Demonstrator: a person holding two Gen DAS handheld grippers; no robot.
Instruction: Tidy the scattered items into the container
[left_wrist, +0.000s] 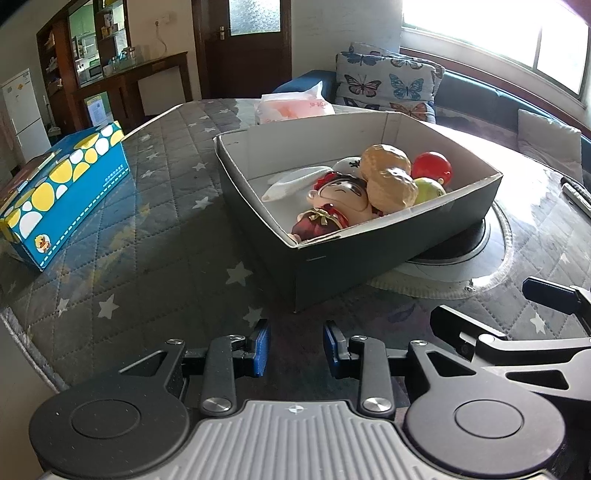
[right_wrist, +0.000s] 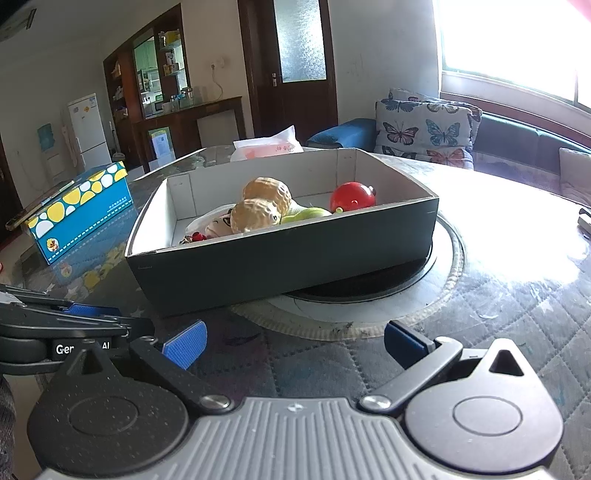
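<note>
A dark cardboard box (left_wrist: 332, 264) with a white inside stands on the table and holds a doll (left_wrist: 334, 201), a big peanut toy (left_wrist: 388, 177), a red ball (left_wrist: 431, 166), a green fruit (left_wrist: 428, 190) and a white fish-like piece (left_wrist: 295, 181). My left gripper (left_wrist: 296, 349) is open and empty, low in front of the box's near corner. The box also shows in the right wrist view (right_wrist: 280, 258), with the peanut toy (right_wrist: 262, 210) and red ball (right_wrist: 351, 197) inside. My right gripper (right_wrist: 295, 347) is wide open and empty in front of the box.
A blue dotted tissue box (left_wrist: 62, 192) lies at the left, also in the right wrist view (right_wrist: 81, 214). A white plastic bag (left_wrist: 295, 105) sits behind the box. The box rests partly on a round turntable (right_wrist: 436, 288). A remote (left_wrist: 576, 192) lies at the right.
</note>
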